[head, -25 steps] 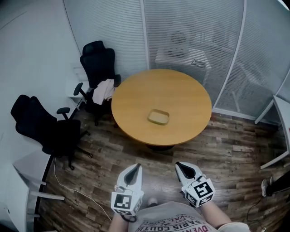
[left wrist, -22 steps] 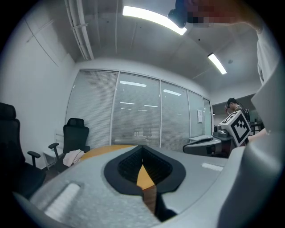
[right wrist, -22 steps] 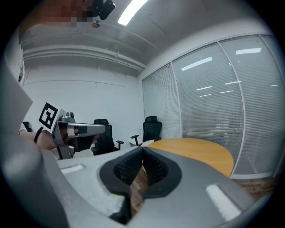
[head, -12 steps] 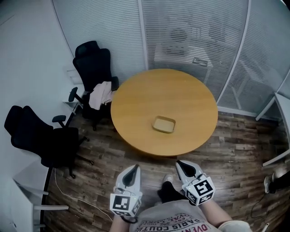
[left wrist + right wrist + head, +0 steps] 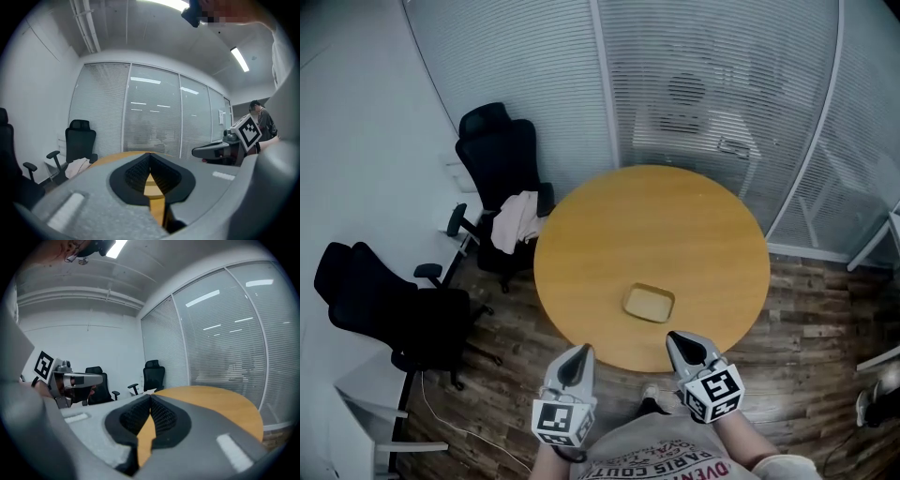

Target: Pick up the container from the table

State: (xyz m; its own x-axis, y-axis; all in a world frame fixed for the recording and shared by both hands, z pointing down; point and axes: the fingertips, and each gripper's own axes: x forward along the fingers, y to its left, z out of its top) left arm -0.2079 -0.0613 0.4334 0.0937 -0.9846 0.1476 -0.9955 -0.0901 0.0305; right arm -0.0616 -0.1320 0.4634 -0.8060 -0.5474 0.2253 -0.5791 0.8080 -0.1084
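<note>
A shallow tan container (image 5: 649, 303) lies on the round wooden table (image 5: 609, 234), near its front edge. Both grippers hover at that edge, short of the container. My left gripper (image 5: 578, 353) is shut and empty, to the container's lower left. My right gripper (image 5: 675, 339) is shut and empty, just below the container's right corner. In the left gripper view the jaws (image 5: 150, 157) meet at the tips with the tabletop (image 5: 117, 156) beyond. The right gripper view shows its tips (image 5: 150, 398) together above the table (image 5: 220, 401). The container is hidden in both gripper views.
Two black office chairs stand left of the table, one (image 5: 502, 159) with a pale cloth (image 5: 517, 216) on its seat, the other (image 5: 389, 309) nearer me. Glass partitions with blinds (image 5: 703, 84) run behind the table. A white desk corner (image 5: 361, 394) sits at lower left.
I have walked forward with both grippers: the table and container have come nearer, and the grippers now reach the table's front edge. Both stayed shut.
</note>
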